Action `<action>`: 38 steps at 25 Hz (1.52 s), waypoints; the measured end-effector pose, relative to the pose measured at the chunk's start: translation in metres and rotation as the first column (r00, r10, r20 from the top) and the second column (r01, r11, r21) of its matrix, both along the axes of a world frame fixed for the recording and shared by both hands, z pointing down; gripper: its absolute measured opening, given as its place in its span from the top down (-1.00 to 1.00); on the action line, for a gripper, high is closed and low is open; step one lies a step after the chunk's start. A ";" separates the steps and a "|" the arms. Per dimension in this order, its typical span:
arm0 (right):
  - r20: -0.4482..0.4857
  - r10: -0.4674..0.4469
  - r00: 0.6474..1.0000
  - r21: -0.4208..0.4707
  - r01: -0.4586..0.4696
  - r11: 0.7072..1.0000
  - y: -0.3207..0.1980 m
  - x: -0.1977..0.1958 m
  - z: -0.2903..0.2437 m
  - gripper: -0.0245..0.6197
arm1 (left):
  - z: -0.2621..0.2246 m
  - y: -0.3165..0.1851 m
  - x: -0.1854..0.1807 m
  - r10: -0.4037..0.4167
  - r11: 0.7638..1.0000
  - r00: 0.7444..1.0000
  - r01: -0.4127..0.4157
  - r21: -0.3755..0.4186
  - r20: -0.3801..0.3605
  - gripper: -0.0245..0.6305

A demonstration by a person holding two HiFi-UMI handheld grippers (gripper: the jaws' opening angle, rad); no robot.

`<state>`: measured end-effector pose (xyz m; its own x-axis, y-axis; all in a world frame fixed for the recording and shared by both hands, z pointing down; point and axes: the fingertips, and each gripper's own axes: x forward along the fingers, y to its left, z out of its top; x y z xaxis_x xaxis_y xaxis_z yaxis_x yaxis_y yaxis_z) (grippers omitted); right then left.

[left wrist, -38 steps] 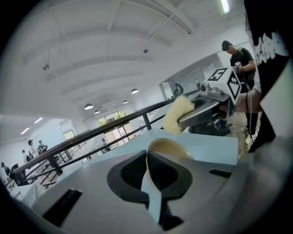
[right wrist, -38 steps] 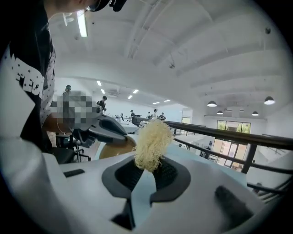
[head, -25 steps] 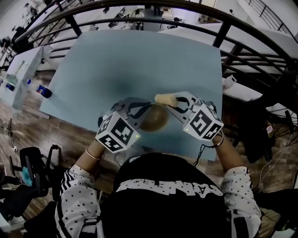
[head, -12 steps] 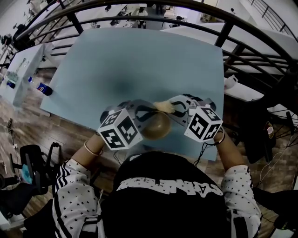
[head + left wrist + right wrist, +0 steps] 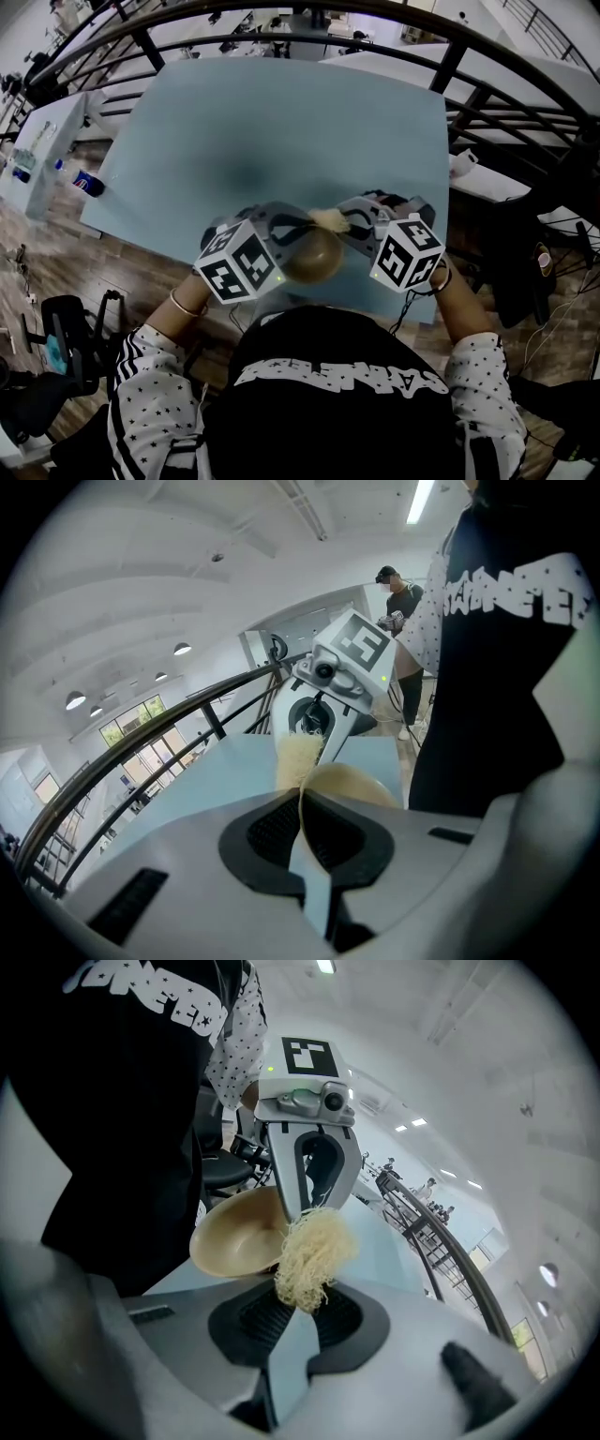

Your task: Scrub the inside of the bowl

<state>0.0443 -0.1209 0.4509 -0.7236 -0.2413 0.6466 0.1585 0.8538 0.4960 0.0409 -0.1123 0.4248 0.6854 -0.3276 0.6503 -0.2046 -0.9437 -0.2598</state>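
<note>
A tan wooden bowl point(image 5: 314, 257) is held tilted over the near edge of the pale blue table point(image 5: 281, 122). My left gripper point(image 5: 302, 803) is shut on the bowl's point(image 5: 354, 785) thin rim, which runs edge-on between the pads. My right gripper point(image 5: 298, 1299) is shut on a pale, stringy scrubber point(image 5: 309, 1252). The scrubber point(image 5: 328, 219) lies at the bowl's far rim, beside the left gripper's point(image 5: 292, 231) tips. In the right gripper view the bowl point(image 5: 239, 1237) opens toward the camera, just left of the scrubber. Whether the scrubber touches the inside I cannot tell.
A dark metal railing point(image 5: 450, 56) curves round the table's far and right sides. A bottle point(image 5: 89, 183) stands on a side table at the left. A black chair point(image 5: 66, 328) stands on the wooden floor, lower left. A person point(image 5: 405, 602) stands in the background.
Both grippers have sunk a little toward me. The right gripper has rolled, and the scrubber has come down from above the bowl to its far rim. Both grips are unchanged.
</note>
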 end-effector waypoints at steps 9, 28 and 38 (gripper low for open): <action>0.025 0.052 0.998 -0.016 -0.052 0.999 -0.004 0.009 0.003 0.75 | -0.007 -0.013 -0.008 -0.065 0.998 0.997 0.065 0.009 -0.029 0.85; 0.091 0.153 0.984 -0.051 -0.149 0.987 -0.014 0.011 -0.001 0.75 | -0.025 -0.035 -0.025 -0.234 0.972 0.962 0.237 0.002 -0.138 0.85; 0.142 0.208 0.968 -0.078 -0.198 0.977 -0.018 0.008 -0.011 0.75 | -0.037 -0.042 -0.040 -0.355 0.933 0.899 0.356 -0.043 -0.256 0.85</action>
<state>0.0519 -0.1390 0.4404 -0.7528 -0.3554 0.5541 -0.0926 0.8905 0.4454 0.0012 -0.1541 0.3874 0.6647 -0.5834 0.4667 -0.5864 -0.7945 -0.1580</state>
